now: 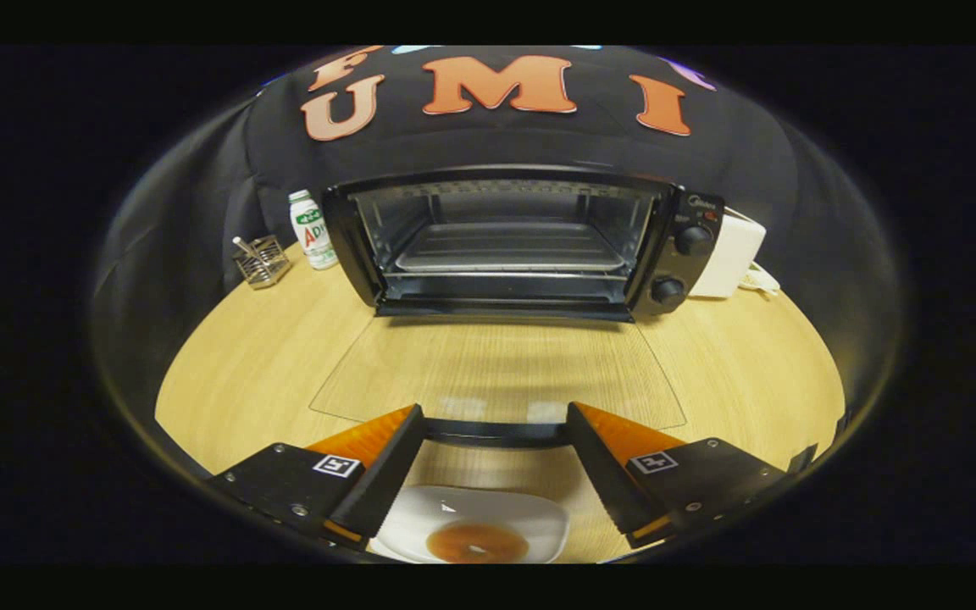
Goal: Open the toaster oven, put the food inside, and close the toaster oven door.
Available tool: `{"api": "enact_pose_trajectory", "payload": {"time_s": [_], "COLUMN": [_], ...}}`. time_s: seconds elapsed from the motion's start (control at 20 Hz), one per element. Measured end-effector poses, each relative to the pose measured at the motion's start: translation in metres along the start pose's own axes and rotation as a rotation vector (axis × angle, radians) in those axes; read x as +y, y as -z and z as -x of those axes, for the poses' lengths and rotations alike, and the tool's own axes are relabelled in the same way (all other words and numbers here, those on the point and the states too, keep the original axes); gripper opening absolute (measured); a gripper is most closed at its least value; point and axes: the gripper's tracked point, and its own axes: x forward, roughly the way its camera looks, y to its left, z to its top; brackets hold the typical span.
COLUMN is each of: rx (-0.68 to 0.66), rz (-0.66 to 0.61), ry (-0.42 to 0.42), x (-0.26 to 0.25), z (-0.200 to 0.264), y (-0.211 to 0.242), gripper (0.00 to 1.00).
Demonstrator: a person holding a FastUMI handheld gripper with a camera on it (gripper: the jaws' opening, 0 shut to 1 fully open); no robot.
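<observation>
- A wooden table [234, 373] carries everything, with black cloth hanging behind it.
- A black toaster oven [509, 241] stands at the middle of the table's far edge, facing the camera.
- Its glass door [496, 373] is folded fully down and lies flat over the tabletop, reaching toward the gripper; the wood grain shows through the glass.
- The door's dark handle bar [495, 434] runs along its near edge, spanning the gap between the two fingertips.
- Inside the oven a metal tray [509, 250] sits on a wire rack; nothing rests on it.
- Two round knobs [681, 264] sit one above the other on the oven's right-hand panel.
- The gripper [495, 424] has its fingers spread well apart and clamps nothing; the tips are level with the handle bar, and I cannot tell whether they touch it.
- A white plate [471, 521] lies at the table's near edge, below and between the fingers, holding a brown ring-shaped doughnut [477, 542].
- A white bottle [312, 230] stands just left of the oven, with a small wire basket [262, 261] further left near the far-left edge.
- A white box-shaped object [734, 254] sits just right of the oven.
</observation>
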Motion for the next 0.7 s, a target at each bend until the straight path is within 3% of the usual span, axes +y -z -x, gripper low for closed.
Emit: {"api": "enact_pose_trajectory", "payload": {"time_s": [0.35, 0.7], "rx": [-0.068, -0.199], "rz": [-0.052, -0.148], "ry": [-0.018, -0.078], "x": [0.000, 0.003], "z": [0.013, 0.082], "y": [-0.003, 0.025], "gripper": [0.99, 0.99]}}
